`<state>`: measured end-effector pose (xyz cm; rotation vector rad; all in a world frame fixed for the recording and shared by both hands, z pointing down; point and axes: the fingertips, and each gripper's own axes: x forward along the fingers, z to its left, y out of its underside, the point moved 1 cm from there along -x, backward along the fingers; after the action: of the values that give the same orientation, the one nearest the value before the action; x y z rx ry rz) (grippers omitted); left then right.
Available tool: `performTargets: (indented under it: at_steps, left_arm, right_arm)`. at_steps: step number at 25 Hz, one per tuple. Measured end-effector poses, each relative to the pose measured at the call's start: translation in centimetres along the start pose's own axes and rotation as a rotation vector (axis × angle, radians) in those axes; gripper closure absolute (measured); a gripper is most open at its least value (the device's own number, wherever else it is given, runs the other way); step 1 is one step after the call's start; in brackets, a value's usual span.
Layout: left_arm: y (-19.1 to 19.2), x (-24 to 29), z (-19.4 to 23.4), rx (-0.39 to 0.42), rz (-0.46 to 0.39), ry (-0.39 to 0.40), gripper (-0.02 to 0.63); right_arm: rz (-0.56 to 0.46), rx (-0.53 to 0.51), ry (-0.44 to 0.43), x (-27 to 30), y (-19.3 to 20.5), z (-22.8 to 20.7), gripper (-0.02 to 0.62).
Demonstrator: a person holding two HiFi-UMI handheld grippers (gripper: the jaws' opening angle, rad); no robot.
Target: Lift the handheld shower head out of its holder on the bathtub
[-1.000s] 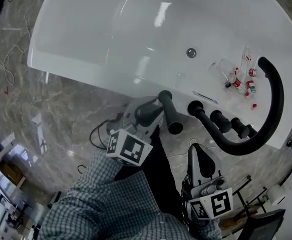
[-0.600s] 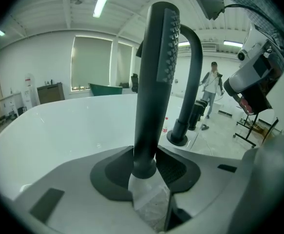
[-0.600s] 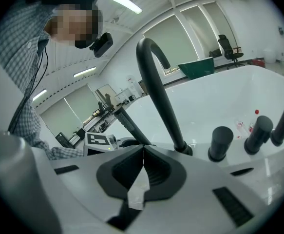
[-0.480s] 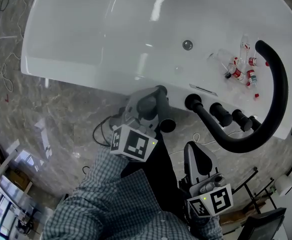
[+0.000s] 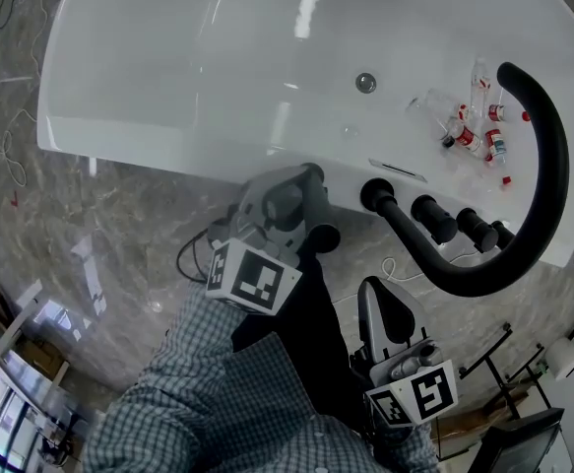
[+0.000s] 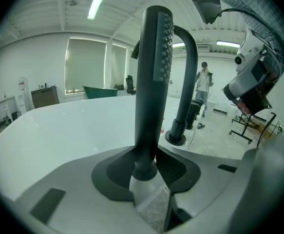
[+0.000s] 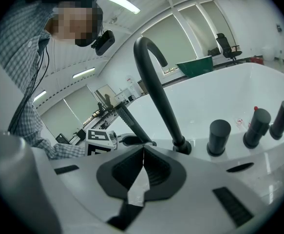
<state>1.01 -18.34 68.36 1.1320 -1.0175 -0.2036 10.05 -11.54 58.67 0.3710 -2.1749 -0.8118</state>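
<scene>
A grey marble floor (image 5: pixel 90 225) runs under a big white bathtub (image 5: pixel 168 67), and everything I care about sits along the tub's near rim. At the rim's right end a black gooseneck faucet (image 5: pixel 547 166) arches up and over, with two black knobs (image 5: pixel 434 218) beside its base and a few small bottles (image 5: pixel 478 141) lying behind them, near the right corner.

The shower head (image 5: pixel 318 210) stands upright on the near rim, just left of the faucet's base. In the left gripper view it is a slim black stick with its band of nozzles facing right (its foot sits low between the pads, and I cannot make out the holder itself).

My left gripper (image 5: pixel 288 203) is at the rim around that handle. Its fingers (image 6: pixel 112 174) are spread wide, one on each side of the foot of the handle, and I cannot see them squeezing it.

My right gripper (image 7: pixel 142 155) hangs back over the floor, well apart from the rim, below the faucet's base in the head view. Its fingers (image 7: pixel 127 172) are pressed together at the tips with nothing between them.

A checked sleeve (image 5: pixel 218 382) fills the lower part of the head view.
</scene>
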Motion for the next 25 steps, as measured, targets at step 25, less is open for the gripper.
performTargets:
  at_steps: [25]
  left_arm:
    - [-5.3,-4.9,-0.3,-0.004,-0.016,-0.004,0.489]
  right_arm:
    - [-0.075,-0.099,-0.013,-3.2,-4.7,3.3,0.58]
